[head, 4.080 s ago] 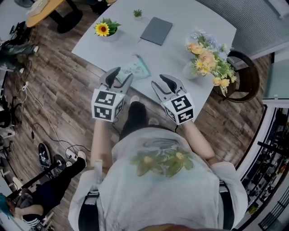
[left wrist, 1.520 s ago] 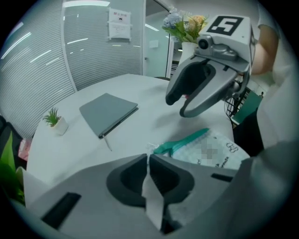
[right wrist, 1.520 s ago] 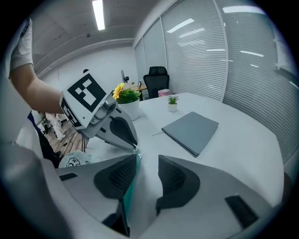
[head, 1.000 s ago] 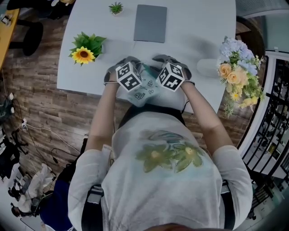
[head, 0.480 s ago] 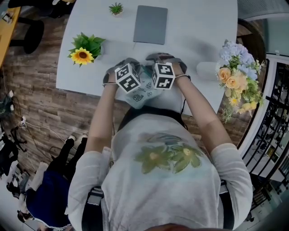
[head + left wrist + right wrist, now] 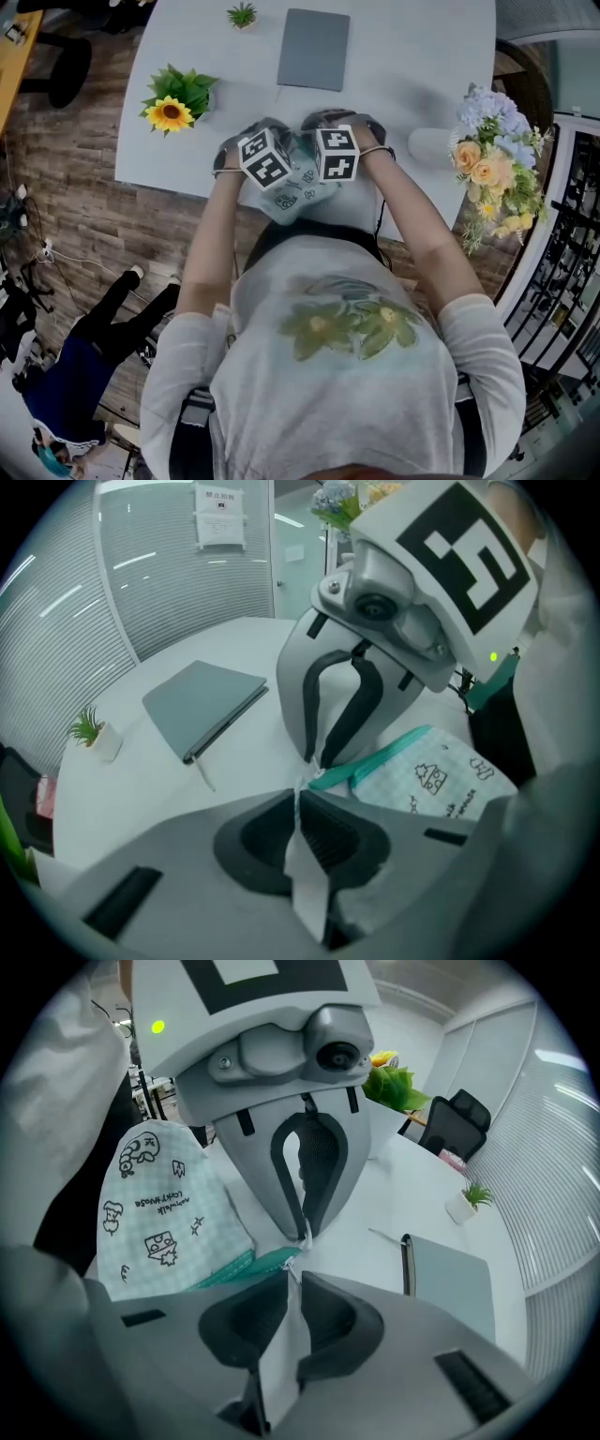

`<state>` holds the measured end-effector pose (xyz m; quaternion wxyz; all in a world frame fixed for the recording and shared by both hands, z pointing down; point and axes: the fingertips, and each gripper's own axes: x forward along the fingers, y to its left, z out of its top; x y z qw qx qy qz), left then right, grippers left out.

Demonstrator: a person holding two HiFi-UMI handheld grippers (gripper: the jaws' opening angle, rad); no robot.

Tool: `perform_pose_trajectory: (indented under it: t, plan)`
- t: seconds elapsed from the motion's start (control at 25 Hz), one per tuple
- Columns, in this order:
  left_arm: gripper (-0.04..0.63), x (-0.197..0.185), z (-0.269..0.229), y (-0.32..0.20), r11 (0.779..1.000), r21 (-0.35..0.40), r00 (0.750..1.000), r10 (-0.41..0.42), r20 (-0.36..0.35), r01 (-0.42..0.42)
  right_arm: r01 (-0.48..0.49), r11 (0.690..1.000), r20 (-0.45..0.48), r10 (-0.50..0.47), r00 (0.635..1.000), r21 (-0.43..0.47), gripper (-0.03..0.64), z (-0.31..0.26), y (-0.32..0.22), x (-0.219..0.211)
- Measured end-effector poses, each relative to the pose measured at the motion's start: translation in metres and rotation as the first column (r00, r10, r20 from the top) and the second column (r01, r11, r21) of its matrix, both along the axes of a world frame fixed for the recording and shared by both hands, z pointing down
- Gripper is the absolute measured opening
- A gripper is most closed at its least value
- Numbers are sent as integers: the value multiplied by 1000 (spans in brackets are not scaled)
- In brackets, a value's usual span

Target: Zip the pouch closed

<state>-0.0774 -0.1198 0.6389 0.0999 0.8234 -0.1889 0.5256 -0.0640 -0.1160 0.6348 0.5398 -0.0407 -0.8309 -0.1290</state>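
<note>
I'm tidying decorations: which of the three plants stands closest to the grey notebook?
The tiny green potted plant, right beside the notebook; the sunflower and pastel bouquet stand farther off.

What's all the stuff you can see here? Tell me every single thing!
table: one, white, centre
floor: one, brown wood, around the table
pouch: one, mint check with teal zip, table's near edge
notebook: one, grey, far side
sunflower: one, yellow, table's left corner
small plant: one, green, left of the notebook
bouquet: one, peach and blue, table's right
bystander: one, dark clothes, lower left
left gripper: one, grey, shut on the pouch's edge
right gripper: one, grey, jaws closing on the pouch's edge
</note>
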Motion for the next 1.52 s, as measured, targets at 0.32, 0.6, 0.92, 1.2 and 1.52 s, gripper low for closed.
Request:
perform_pose_trajectory:
  t: [0.32, 0.6, 0.92, 1.2, 1.52]
  plan:
    - [22, -1, 7, -2, 996, -58, 998, -65, 5, 65, -33, 998, -4, 33, 999, -59, 23, 2, 5, 1]
    - [23, -1, 8, -2, 994, -62, 996, -91, 9, 92, -69, 996, 5, 70, 998, -56, 20, 0, 3, 2]
    - [23, -2, 9, -3, 992, -61, 994, -113, -5, 112, -83, 995, 13, 84, 996, -63, 20, -2, 8, 6]
    - [23, -1, 8, -3, 991, -50, 992, -123, -10, 123, -76, 995, 7, 77, 997, -60, 20, -6, 10, 8]
    - [23, -2, 8, -3, 990, -55, 991, -134, -18, 133, -70, 997, -2, 70, 998, -44, 20, -8, 11, 10]
